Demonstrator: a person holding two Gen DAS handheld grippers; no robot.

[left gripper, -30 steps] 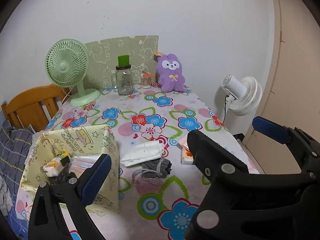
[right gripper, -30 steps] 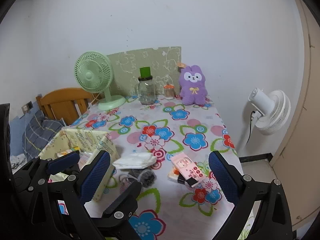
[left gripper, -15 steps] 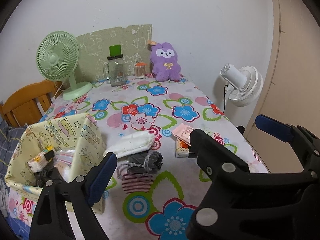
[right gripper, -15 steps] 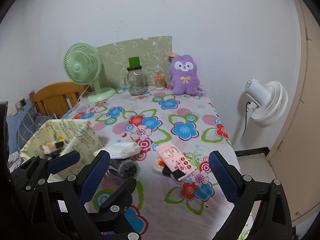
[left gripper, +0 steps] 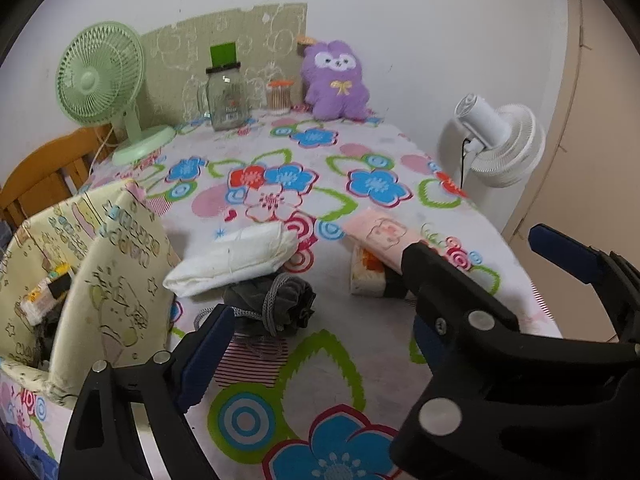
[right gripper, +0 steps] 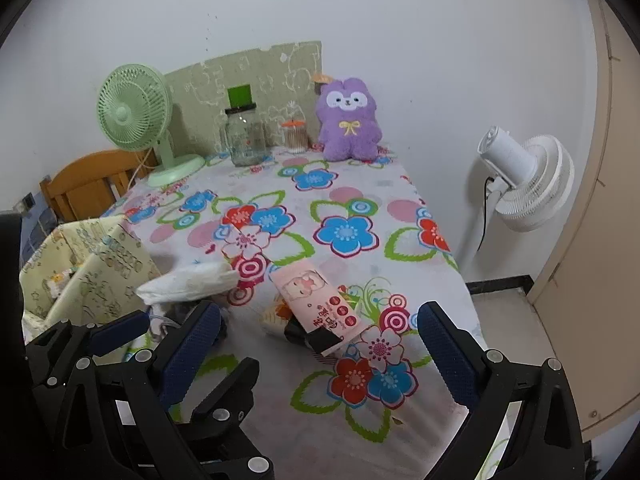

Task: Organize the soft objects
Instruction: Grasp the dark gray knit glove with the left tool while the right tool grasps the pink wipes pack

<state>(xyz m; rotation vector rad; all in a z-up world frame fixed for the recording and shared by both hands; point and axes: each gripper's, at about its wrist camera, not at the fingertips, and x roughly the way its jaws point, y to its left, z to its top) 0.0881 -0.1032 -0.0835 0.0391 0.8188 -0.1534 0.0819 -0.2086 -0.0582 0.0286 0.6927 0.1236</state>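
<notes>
Floral cloth covers your table (left gripper: pixel 360 152), its right edge dropping off beside the white fan (left gripper: pixel 496 140), with open room across the middle. Near left stands the yellow fabric bin (left gripper: pixel 120 280). Just right of it lies a white folded pad (left gripper: pixel 236 256), touching the grey drawstring pouch (left gripper: pixel 280 300). Your left gripper (left gripper: pixel 368 292) has just been narrowing, empty, above the pouch. Your right gripper (right gripper: pixel 316 328) gapes wide over the pink packet (right gripper: pixel 316 300).

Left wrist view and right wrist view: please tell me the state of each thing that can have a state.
left gripper: open, holds nothing.
right gripper: open, holds nothing.
fabric bin: open on top, items inside.
white cloth: folded, lying flat.
grey pouch: crumpled, cord loose.
glass jar: upright, lid on.
</notes>
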